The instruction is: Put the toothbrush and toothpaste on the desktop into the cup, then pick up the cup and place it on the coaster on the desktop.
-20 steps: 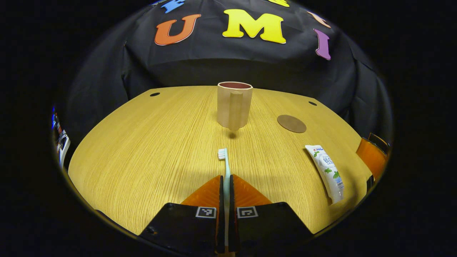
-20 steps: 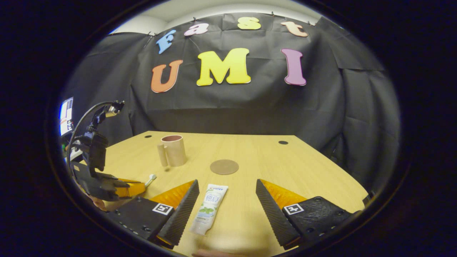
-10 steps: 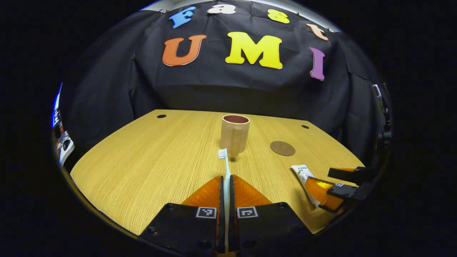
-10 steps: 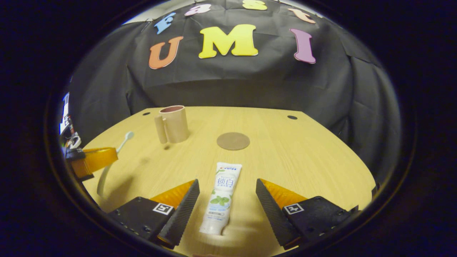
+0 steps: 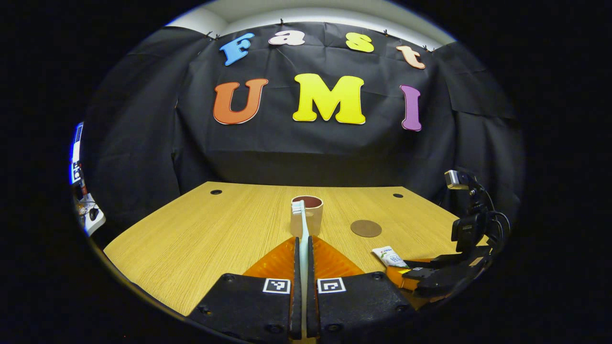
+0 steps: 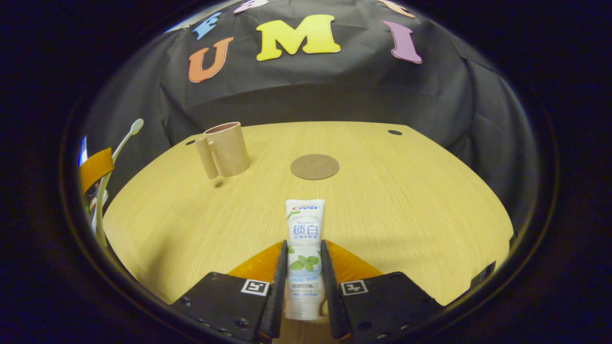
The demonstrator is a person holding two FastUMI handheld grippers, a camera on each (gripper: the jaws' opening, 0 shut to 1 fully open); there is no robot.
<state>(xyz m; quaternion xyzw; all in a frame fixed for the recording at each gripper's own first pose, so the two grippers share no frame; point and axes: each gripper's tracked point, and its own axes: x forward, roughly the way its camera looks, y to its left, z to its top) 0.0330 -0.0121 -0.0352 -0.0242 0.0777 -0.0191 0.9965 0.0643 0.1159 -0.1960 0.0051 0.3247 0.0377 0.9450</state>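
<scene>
My left gripper (image 5: 301, 239) is shut on the pale toothbrush (image 5: 300, 215), held above the table with the bristle head forward, in line with the beige cup (image 5: 311, 217). The cup stands upright on the wooden table (image 5: 201, 239), and the round brown coaster (image 5: 366, 228) lies to its right. In the right gripper view, my right gripper (image 6: 303, 243) is shut on the white toothpaste tube (image 6: 304, 224), which lies flat with its far end toward the coaster (image 6: 314, 166). The cup (image 6: 224, 149) stands at the back left there. The left gripper (image 6: 98, 165) shows at the far left with the toothbrush (image 6: 125, 138) raised.
The right gripper (image 5: 416, 274) with its cabled camera mount sits low at the table's right edge, over the toothpaste (image 5: 389, 256). Small dark holes (image 5: 216, 192) (image 5: 398, 195) mark the far corners. Black cloth walls close off the back and sides.
The left gripper has lifted the toothbrush off the table and levelled out. The right gripper has moved forward around the toothpaste and gone from open to shut on it.
</scene>
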